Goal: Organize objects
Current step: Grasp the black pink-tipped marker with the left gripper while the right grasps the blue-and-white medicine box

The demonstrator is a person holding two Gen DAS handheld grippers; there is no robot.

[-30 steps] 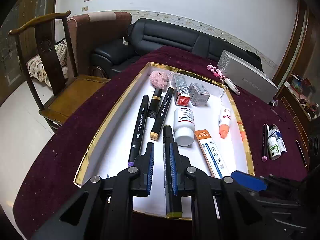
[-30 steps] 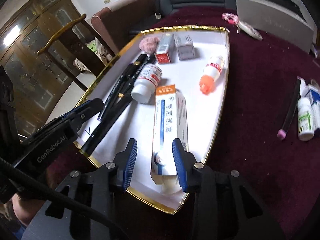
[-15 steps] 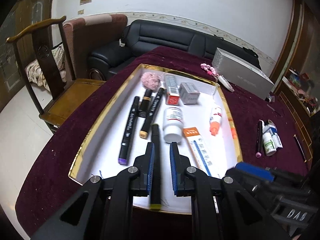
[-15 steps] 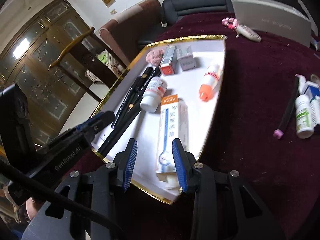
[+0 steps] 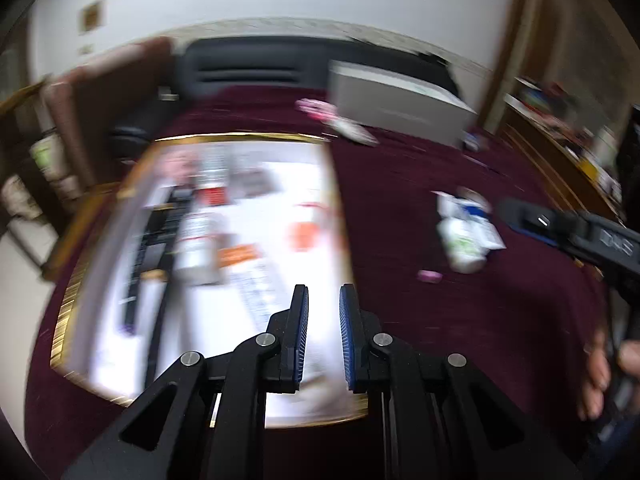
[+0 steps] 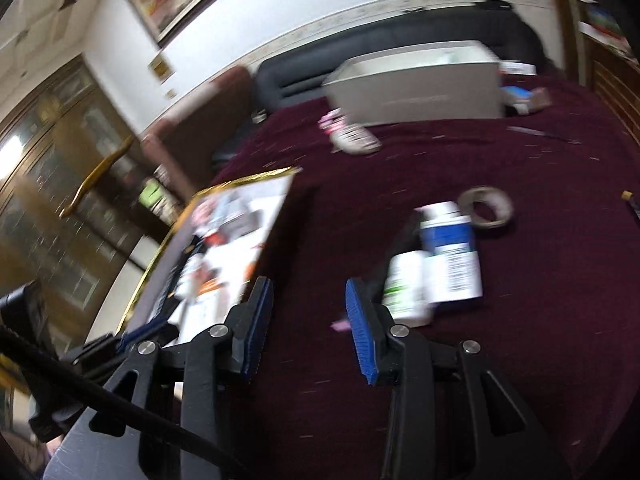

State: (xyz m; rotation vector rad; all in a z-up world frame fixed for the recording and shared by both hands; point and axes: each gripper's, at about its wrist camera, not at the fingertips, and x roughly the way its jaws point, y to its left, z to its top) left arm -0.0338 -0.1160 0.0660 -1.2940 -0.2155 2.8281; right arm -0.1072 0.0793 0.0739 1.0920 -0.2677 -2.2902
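Maroon cloth (image 6: 420,360) lies under both of your grippers. Your left gripper (image 5: 323,334) holds nothing; its jaws stand at their narrowest, a slim gap between the blue pads, above the near right corner of the gold-rimmed tray (image 5: 224,137). Your right gripper (image 6: 309,322) is partly open and empty. Just ahead and right of its right pad lie a white bottle (image 6: 404,284) and a blue-and-white box (image 6: 450,258), side by side; a tape roll (image 6: 486,210) sits beyond them. Tray contents are blurred.

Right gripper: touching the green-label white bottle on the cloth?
Apart. The right wrist view shows the right gripper with open, empty jaws; the green-label white bottle lies past the right-hand pad, which overlaps it only in the image. Blurred, though.
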